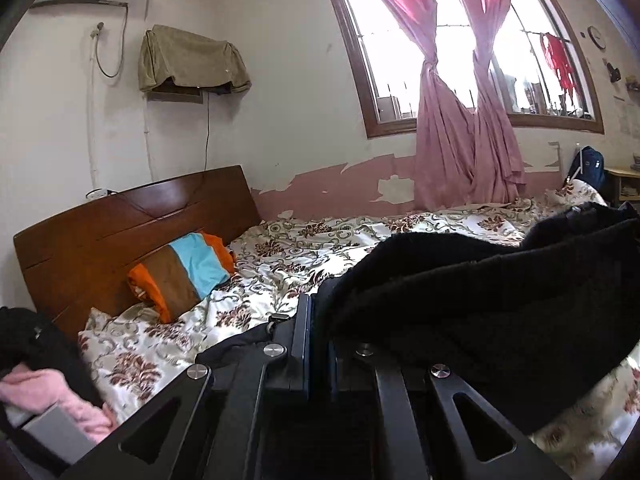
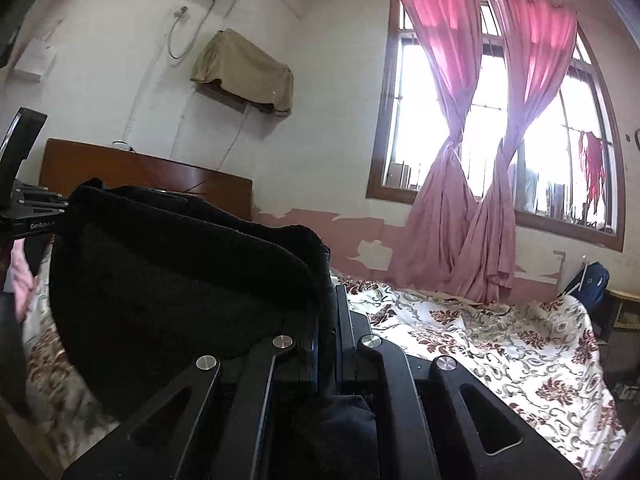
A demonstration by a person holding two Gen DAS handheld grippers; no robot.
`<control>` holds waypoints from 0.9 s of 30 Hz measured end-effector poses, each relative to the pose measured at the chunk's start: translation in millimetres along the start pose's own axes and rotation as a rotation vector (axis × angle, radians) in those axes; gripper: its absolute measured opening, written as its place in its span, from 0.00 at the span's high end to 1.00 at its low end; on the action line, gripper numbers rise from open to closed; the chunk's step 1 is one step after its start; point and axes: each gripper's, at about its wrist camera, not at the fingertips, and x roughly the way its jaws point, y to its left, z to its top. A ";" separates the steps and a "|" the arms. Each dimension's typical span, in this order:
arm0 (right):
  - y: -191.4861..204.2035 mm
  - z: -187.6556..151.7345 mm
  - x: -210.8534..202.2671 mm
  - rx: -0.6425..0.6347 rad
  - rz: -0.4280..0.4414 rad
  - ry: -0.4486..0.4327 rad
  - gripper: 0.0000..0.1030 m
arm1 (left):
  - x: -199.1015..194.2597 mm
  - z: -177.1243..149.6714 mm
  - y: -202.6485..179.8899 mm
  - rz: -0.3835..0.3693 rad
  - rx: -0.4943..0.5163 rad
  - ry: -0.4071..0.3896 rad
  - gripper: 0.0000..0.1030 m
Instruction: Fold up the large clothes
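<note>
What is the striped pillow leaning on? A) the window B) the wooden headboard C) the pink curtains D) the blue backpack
B: in the left wrist view the striped pillow lies at the head of the bed, propped against the wooden headboard, far from the window and the curtains.

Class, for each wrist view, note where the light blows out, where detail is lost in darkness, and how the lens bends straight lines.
Left wrist view: window panes blown out white, its frame bowed; black garment nearly textureless. Right wrist view: same glare behind the pink curtains, dark corners, garment underexposed.
</note>
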 end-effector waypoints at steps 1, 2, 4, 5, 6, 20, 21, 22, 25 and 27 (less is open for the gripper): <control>0.2 0.6 15.6 -0.001 -0.001 0.009 0.95 | 15.1 3.0 -1.8 -0.002 -0.006 0.008 0.94; 2.1 0.4 29.6 -0.006 -0.002 0.016 0.95 | 27.3 4.8 -2.0 -0.004 -0.010 0.016 0.94; 4.0 -0.1 60.6 -0.021 -0.006 0.037 0.95 | 60.1 7.2 -1.2 -0.013 -0.033 0.043 0.94; 5.6 -0.4 71.8 -0.023 -0.005 0.047 0.95 | 74.7 7.7 -1.0 -0.018 -0.044 0.057 0.94; 6.3 -1.7 89.8 -0.017 -0.002 0.069 0.95 | 89.5 8.1 0.2 -0.022 -0.057 0.070 0.94; 12.8 -51.8 203.2 0.039 -0.043 0.214 0.95 | 228.5 -29.3 -11.3 -0.054 -0.147 0.160 0.94; 13.6 -52.6 211.1 0.035 -0.047 0.216 0.95 | 238.2 -30.3 -12.0 -0.055 -0.148 0.165 0.94; 15.0 -53.4 221.8 0.027 -0.052 0.218 0.95 | 244.5 -29.9 -11.8 -0.056 -0.150 0.169 0.94; 19.3 -55.8 242.9 0.009 -0.061 0.226 0.95 | 264.7 -29.4 -11.1 -0.053 -0.156 0.186 0.94; 21.3 -59.0 255.8 0.000 -0.068 0.236 0.95 | 280.4 -30.3 -11.0 -0.054 -0.163 0.208 0.94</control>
